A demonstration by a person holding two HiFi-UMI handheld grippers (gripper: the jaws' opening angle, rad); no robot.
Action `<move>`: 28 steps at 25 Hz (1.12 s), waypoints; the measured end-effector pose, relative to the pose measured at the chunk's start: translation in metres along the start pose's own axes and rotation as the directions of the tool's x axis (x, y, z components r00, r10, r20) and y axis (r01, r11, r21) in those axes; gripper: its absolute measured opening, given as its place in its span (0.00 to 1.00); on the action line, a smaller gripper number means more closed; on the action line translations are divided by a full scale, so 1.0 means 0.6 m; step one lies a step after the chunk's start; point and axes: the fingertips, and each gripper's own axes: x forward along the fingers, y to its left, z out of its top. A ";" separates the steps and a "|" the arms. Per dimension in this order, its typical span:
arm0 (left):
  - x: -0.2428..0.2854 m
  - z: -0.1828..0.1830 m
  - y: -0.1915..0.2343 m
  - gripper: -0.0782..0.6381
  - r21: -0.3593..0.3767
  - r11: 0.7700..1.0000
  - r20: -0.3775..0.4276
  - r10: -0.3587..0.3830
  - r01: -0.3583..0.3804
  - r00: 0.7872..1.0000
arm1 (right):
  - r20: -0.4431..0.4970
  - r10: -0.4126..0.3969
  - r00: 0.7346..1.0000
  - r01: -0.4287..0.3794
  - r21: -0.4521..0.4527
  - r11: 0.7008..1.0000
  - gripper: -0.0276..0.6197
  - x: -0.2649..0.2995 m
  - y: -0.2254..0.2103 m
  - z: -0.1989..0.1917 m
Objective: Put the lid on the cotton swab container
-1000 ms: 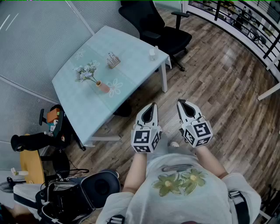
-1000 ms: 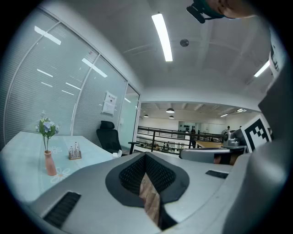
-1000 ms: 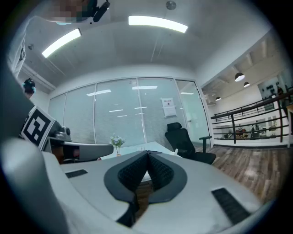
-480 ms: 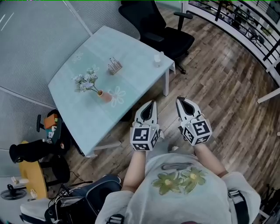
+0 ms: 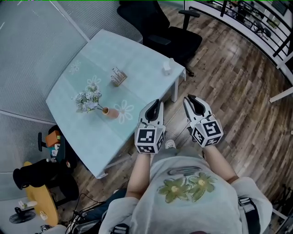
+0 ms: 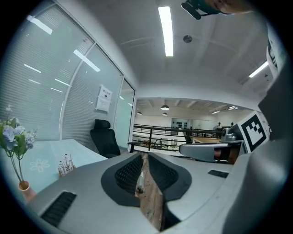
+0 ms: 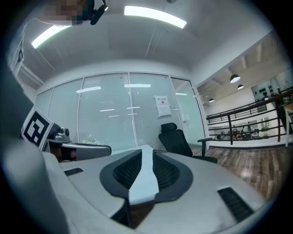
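A small holder of upright swabs [image 5: 118, 76] stands on the pale blue table [image 5: 137, 59], near its middle; it also shows in the left gripper view [image 6: 66, 165]. A small white object [image 5: 167, 67] sits at the table's right corner; I cannot tell whether it is the lid. My left gripper [image 5: 154, 104] hangs in the air over the table's near edge, its jaws opening by a narrow gap [image 6: 143, 157] with nothing between them. My right gripper [image 5: 191, 99] is beside it over the wooden floor, jaws opening [image 7: 147, 153] and empty.
A vase of pale flowers [image 5: 91, 99] stands on the table's left part. A black office chair [image 5: 158, 25] is behind the table. Bags, a stool and cables [image 5: 41, 183] crowd the floor at the lower left. A railing [image 5: 238, 13] runs along the far right.
The person has stepped closer to the table, which now lies nearer the grippers. Both grippers have moved forward, the left one reaching the table's near edge.
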 end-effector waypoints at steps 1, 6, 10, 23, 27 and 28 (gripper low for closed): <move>0.005 -0.003 0.003 0.21 0.001 1.000 -0.009 -0.017 0.017 1.000 | 0.000 -0.008 1.000 0.008 0.005 1.000 0.16 0.005 -0.004 -0.001; 0.033 -0.001 0.018 0.41 0.026 0.993 -0.017 -0.111 0.111 0.994 | 0.008 -0.037 0.999 0.037 0.028 0.999 0.26 0.026 -0.025 0.000; 0.058 -0.006 0.032 0.53 0.055 0.984 -0.042 -0.167 0.170 0.985 | 0.003 -0.042 0.999 0.042 0.046 0.998 0.32 0.033 -0.041 -0.002; 0.171 -0.057 0.092 0.59 0.101 0.969 -0.175 -0.206 0.226 0.963 | -0.048 -0.064 0.997 0.069 0.093 0.993 0.32 0.108 -0.126 -0.011; 0.208 -0.063 0.116 0.59 0.109 0.967 -0.199 -0.207 0.232 0.958 | -0.065 -0.052 0.996 0.060 0.115 0.992 0.32 0.151 -0.148 -0.013; 0.219 -0.065 0.121 0.59 0.113 0.966 -0.207 -0.205 0.231 0.957 | -0.070 -0.049 0.996 0.057 0.120 0.991 0.32 0.161 -0.155 -0.013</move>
